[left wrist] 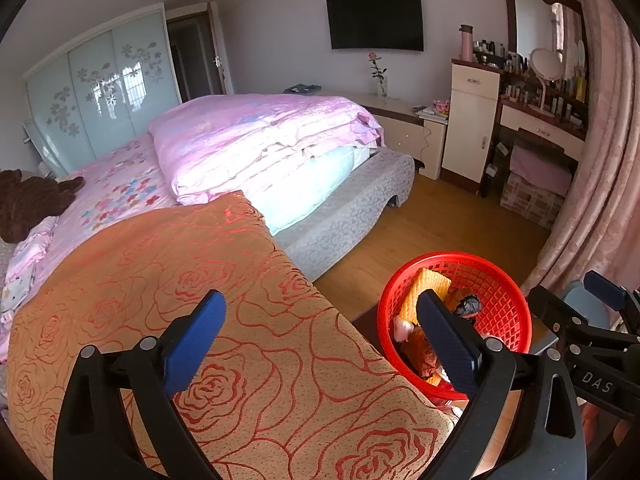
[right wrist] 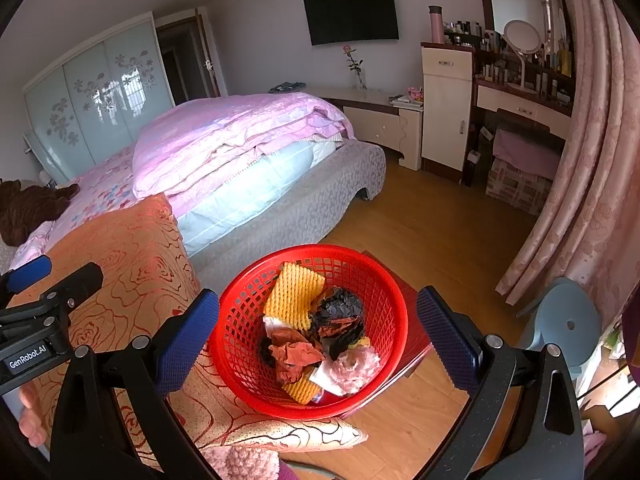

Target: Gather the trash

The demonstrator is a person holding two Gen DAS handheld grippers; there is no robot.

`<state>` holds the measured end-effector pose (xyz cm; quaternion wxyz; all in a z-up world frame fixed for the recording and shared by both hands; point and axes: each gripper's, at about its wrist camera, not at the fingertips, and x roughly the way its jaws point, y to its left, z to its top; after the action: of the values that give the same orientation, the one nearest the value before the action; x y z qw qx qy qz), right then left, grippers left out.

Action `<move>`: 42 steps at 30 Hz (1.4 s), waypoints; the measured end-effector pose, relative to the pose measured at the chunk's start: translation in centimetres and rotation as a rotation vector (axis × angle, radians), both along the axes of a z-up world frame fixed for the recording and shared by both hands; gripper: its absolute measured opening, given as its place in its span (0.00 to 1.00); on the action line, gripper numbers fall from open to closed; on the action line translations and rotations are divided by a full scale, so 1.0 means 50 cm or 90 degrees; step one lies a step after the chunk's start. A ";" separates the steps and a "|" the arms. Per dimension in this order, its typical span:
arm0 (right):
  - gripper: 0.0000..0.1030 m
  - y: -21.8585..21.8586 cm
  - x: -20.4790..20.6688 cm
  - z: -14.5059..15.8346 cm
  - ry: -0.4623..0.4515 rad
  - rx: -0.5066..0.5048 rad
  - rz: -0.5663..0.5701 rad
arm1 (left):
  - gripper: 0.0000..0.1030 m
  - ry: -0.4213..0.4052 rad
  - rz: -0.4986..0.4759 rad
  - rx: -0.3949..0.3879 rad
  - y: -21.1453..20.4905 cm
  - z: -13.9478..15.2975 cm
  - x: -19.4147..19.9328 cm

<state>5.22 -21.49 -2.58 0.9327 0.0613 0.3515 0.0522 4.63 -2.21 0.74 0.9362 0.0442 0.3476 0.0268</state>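
A red plastic basket (right wrist: 384, 304) stands on a dark red stool beside the bed, also in the left wrist view (left wrist: 504, 312). It holds several pieces of trash: yellow foam netting (right wrist: 294, 294), crumpled black and red wrappers (right wrist: 340, 316), brown paper (right wrist: 296, 354) and a pink wad (right wrist: 356, 366). My right gripper (right wrist: 316, 342) is open and empty, its blue pads either side of the basket and above it. My left gripper (left wrist: 320, 344) is open and empty over the orange rose-patterned blanket (left wrist: 200, 320), its right pad in front of the basket.
The bed carries a folded pink quilt (left wrist: 256, 136) and a brown plush toy (left wrist: 32, 200). A dressing table with bottles (right wrist: 520, 76) and pink curtains (right wrist: 592, 184) stand to the right. A grey-blue stool (right wrist: 564, 324) sits by the curtain. Wood floor (right wrist: 432, 232) lies beyond the basket.
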 end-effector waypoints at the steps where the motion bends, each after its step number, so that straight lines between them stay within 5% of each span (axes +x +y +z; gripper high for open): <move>1: 0.93 0.001 0.000 0.000 0.000 0.000 0.000 | 0.90 0.000 -0.002 -0.002 -0.001 0.001 0.000; 42: 0.93 0.010 -0.010 -0.025 0.016 -0.016 -0.013 | 0.90 -0.041 -0.027 -0.023 0.011 0.031 -0.017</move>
<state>4.73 -20.97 -3.83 0.9294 0.0541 0.3632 0.0376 3.75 -1.67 2.31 0.9479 0.0340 0.3166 0.0023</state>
